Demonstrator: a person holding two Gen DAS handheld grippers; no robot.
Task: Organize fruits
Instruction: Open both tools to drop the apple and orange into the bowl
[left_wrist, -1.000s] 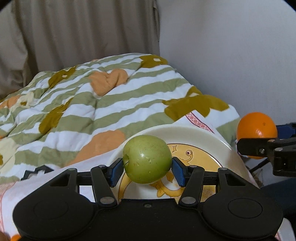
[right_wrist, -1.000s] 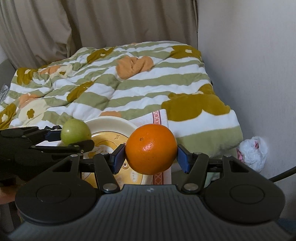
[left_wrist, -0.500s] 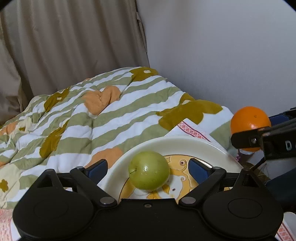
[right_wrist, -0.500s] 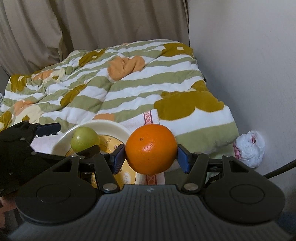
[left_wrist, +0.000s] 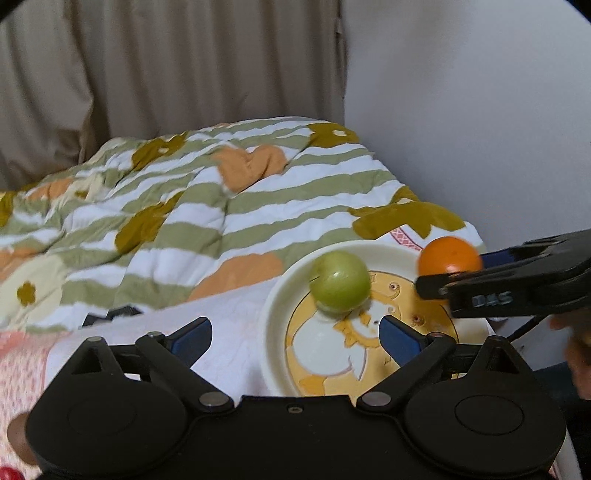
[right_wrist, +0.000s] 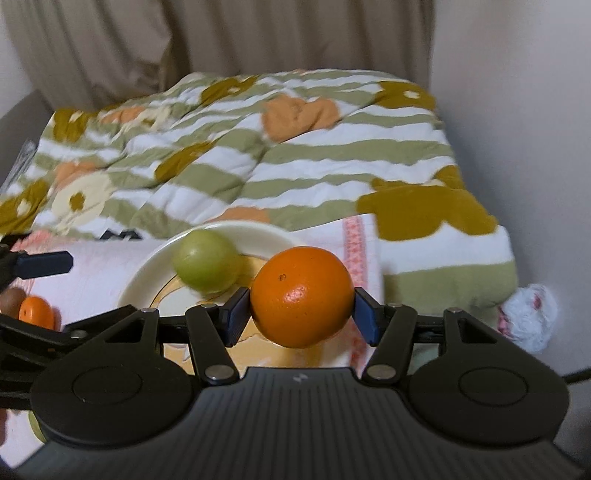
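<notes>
A green apple (left_wrist: 340, 282) (right_wrist: 207, 260) lies free on a cream plate (left_wrist: 280, 295) (right_wrist: 147, 269) with a yellow cartoon print. My left gripper (left_wrist: 295, 332) is behind the apple. Its jaws are opening, wide apart, with nothing between them. My right gripper (right_wrist: 301, 314) is shut on a large orange (right_wrist: 301, 295) and holds it above the plate's right side. In the left wrist view the orange (left_wrist: 448, 254) and the right gripper's fingers (left_wrist: 517, 280) come in from the right.
The plate rests on a white and pink cloth (left_wrist: 229, 325) over a striped floral quilt (left_wrist: 258, 206). A small orange (right_wrist: 37, 312) and a brown fruit (right_wrist: 11, 299) lie at the left. Curtain behind, wall on the right, a white bag (right_wrist: 528, 317) on the floor.
The left jaws opened and let go of the apple, which now lies on the plate; the left gripper pulled back and up. The right gripper carried the orange closer over the plate.
</notes>
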